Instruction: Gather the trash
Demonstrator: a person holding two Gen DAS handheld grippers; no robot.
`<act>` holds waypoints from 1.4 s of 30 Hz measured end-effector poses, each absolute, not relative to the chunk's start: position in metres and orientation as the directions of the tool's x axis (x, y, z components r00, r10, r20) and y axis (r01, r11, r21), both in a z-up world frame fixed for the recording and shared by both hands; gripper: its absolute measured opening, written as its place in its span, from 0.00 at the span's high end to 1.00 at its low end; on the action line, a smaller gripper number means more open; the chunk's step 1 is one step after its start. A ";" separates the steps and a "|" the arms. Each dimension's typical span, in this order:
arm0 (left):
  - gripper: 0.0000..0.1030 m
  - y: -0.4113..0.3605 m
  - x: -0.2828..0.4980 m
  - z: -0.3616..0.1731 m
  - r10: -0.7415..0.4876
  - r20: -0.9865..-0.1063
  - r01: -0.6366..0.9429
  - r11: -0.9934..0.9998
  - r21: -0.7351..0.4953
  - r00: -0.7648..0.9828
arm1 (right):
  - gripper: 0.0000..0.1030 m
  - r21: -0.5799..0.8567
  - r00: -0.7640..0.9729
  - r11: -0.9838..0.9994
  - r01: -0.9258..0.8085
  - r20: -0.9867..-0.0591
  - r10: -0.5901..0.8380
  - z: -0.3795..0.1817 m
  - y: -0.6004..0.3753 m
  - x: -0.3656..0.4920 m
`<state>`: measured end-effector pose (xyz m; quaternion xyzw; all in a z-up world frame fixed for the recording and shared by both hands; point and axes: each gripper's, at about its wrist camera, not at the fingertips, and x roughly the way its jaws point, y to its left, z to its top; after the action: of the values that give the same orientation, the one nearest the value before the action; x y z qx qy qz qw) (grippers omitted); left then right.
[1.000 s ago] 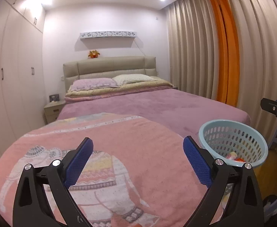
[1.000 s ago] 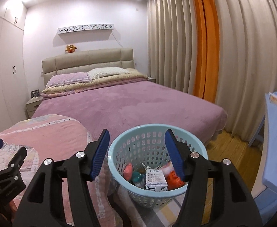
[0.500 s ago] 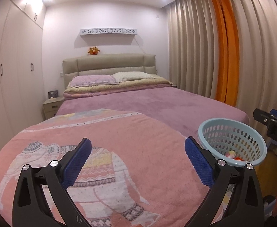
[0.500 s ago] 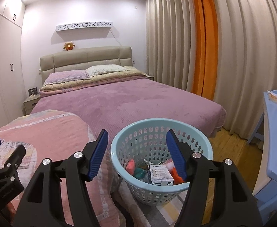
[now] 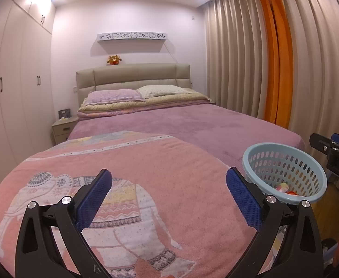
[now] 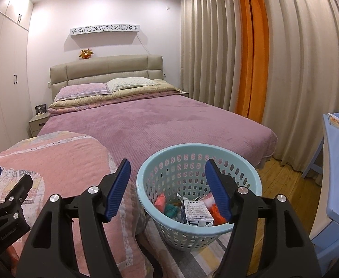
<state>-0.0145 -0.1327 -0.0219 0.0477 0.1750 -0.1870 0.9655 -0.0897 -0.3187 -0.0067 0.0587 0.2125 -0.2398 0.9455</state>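
A light blue perforated basket [image 6: 199, 159] stands on the floor at the foot of the bed. Inside lie a small white carton [image 6: 197, 214], a pink scrap [image 6: 161, 201], a teal scrap [image 6: 171, 209] and an orange piece [image 6: 217, 213]. My right gripper [image 6: 167, 187] hovers over the basket's near rim; its jaws are opening and nothing is between them. My left gripper [image 5: 168, 197] stands open and empty over the pink elephant blanket [image 5: 132, 176]. The basket [image 5: 283, 173] sits to its right in the left wrist view.
A large bed with a purple cover [image 6: 151, 125] fills the middle. Beige and orange curtains [image 6: 250, 53] hang on the right. A blue desk [image 6: 338, 162] stands at far right over wooden floor [image 6: 283, 176]. White wardrobes [image 5: 14, 88] and a nightstand [image 5: 61, 129] line the left.
The right gripper's jaws have widened a little over the basket. Both views have shifted slightly; the left gripper stays open in place.
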 end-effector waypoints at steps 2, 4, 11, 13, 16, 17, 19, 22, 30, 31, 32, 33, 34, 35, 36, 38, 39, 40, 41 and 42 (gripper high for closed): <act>0.07 -0.133 -0.015 -0.022 -0.344 -0.356 0.377 0.926 0.026 0.869 | 0.39 0.008 0.794 0.878 0.479 -0.431 -0.429 -0.007 -0.319 -0.089; 0.07 -0.133 -0.015 -0.022 -0.344 -0.356 0.377 0.926 0.026 0.869 | 0.39 0.009 0.794 0.878 0.478 -0.431 -0.428 -0.007 -0.319 -0.090; 0.07 -0.132 -0.014 -0.023 -0.345 -0.359 0.378 0.926 0.024 0.868 | 0.38 0.010 0.791 0.879 0.476 -0.441 -0.424 -0.009 -0.318 -0.089; 0.07 -0.132 -0.014 -0.023 -0.345 -0.359 0.378 0.925 0.025 0.867 | 0.38 0.018 0.793 0.882 0.472 -0.446 -0.415 -0.009 -0.318 -0.089; 0.07 -0.132 -0.014 -0.023 -0.345 -0.359 0.378 0.925 0.025 0.867 | 0.38 0.023 0.794 0.882 0.471 -0.448 -0.412 -0.010 -0.319 -0.089; 0.07 -0.132 -0.014 -0.023 -0.344 -0.360 0.378 0.926 0.024 0.867 | 0.38 0.023 0.794 0.882 0.470 -0.447 -0.412 -0.010 -0.318 -0.089; 0.07 -0.132 -0.013 -0.024 -0.344 -0.362 0.377 0.926 0.023 0.867 | 0.38 0.029 0.795 0.884 0.467 -0.450 -0.406 -0.011 -0.318 -0.090; 0.07 -0.130 -0.013 -0.025 -0.344 -0.366 0.375 0.927 0.017 0.865 | 0.38 0.053 0.802 0.889 0.455 -0.459 -0.383 -0.012 -0.320 -0.090; 0.07 -0.129 -0.012 -0.025 -0.344 -0.373 0.376 0.927 0.012 0.862 | 0.38 0.050 0.801 0.890 0.453 -0.461 -0.382 -0.013 -0.318 -0.089; 0.07 -0.129 -0.012 -0.025 -0.344 -0.373 0.376 0.927 0.013 0.861 | 0.38 0.051 0.801 0.890 0.453 -0.461 -0.382 -0.013 -0.318 -0.089; 0.07 -0.129 -0.012 -0.025 -0.344 -0.373 0.376 0.926 0.013 0.861 | 0.38 0.051 0.801 0.890 0.453 -0.461 -0.381 -0.013 -0.318 -0.089; 0.07 -0.129 -0.012 -0.025 -0.344 -0.373 0.376 0.927 0.013 0.861 | 0.38 0.052 0.801 0.890 0.452 -0.462 -0.380 -0.013 -0.318 -0.089; 0.07 -0.129 -0.012 -0.025 -0.344 -0.374 0.375 0.927 0.013 0.862 | 0.38 0.051 0.801 0.890 0.453 -0.462 -0.381 -0.013 -0.318 -0.089; 0.07 -0.129 -0.012 -0.025 -0.344 -0.374 0.376 0.927 0.013 0.861 | 0.38 0.050 0.801 0.890 0.454 -0.462 -0.382 -0.013 -0.318 -0.089; 0.07 -0.129 -0.012 -0.024 -0.345 -0.374 0.376 0.926 0.013 0.861 | 0.38 0.050 0.800 0.889 0.454 -0.462 -0.383 -0.013 -0.317 -0.090; 0.07 -0.129 -0.012 -0.024 -0.344 -0.373 0.376 0.927 0.013 0.861 | 0.38 0.052 0.801 0.890 0.452 -0.462 -0.380 -0.013 -0.318 -0.089; 0.07 -0.129 -0.012 -0.024 -0.344 -0.373 0.376 0.926 0.013 0.861 | 0.38 0.051 0.801 0.890 0.453 -0.462 -0.381 -0.013 -0.318 -0.089; 0.07 -0.129 -0.012 -0.024 -0.344 -0.374 0.376 0.927 0.013 0.861 | 0.38 0.051 0.801 0.891 0.452 -0.462 -0.381 -0.013 -0.318 -0.089; 0.07 -0.129 -0.012 -0.024 -0.344 -0.374 0.376 0.927 0.013 0.861 | 0.38 0.051 0.801 0.891 0.452 -0.462 -0.380 -0.013 -0.318 -0.089; 0.07 -0.129 -0.012 -0.024 -0.344 -0.374 0.376 0.926 0.013 0.861 | 0.38 0.049 0.801 0.891 0.452 -0.462 -0.381 -0.013 -0.317 -0.089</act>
<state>-0.0119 -0.1290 -0.0243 0.0427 0.1858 -0.1869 0.9637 -0.0892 -0.3170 -0.0133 0.0784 0.2258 -0.2203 0.9457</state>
